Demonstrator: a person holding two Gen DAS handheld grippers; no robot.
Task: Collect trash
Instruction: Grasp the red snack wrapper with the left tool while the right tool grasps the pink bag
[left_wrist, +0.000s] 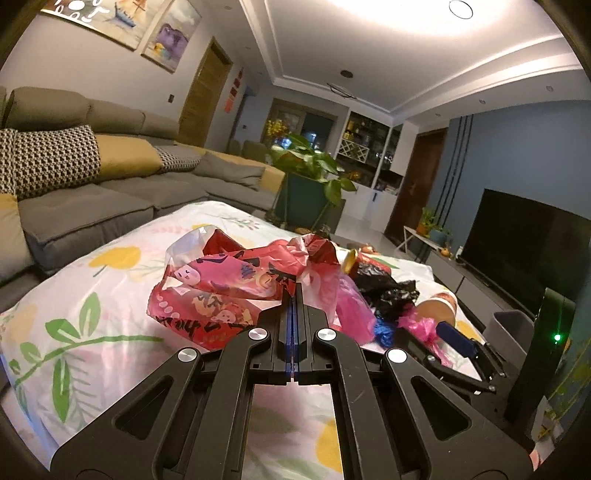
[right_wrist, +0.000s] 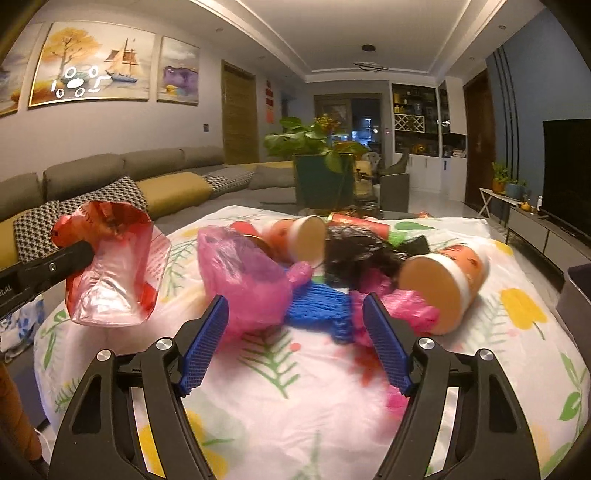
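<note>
Your left gripper (left_wrist: 294, 291) has its jaws pressed together, pinching the red printed plastic bag (left_wrist: 207, 291) at centre frame in the left view; in the right view that bag hangs at mid-left, off the table. It's thin film: light, floppy, slippery, so grip a bunched fold, not a single layer. Right gripper (right_wrist: 295, 325) has jaws spread wide, lower centre, facing the pink bag (right_wrist: 243, 280) and blue crumpled wrapper (right_wrist: 321, 306) on the floral tablecloth (right_wrist: 295, 398). The paper cup (right_wrist: 443, 284) at centre-right lies on its side; it looks light & crushable, so take it by the rim w/ little force. Bag print has cartoon faces & characters, not legible; cup label too blurred.
</note>
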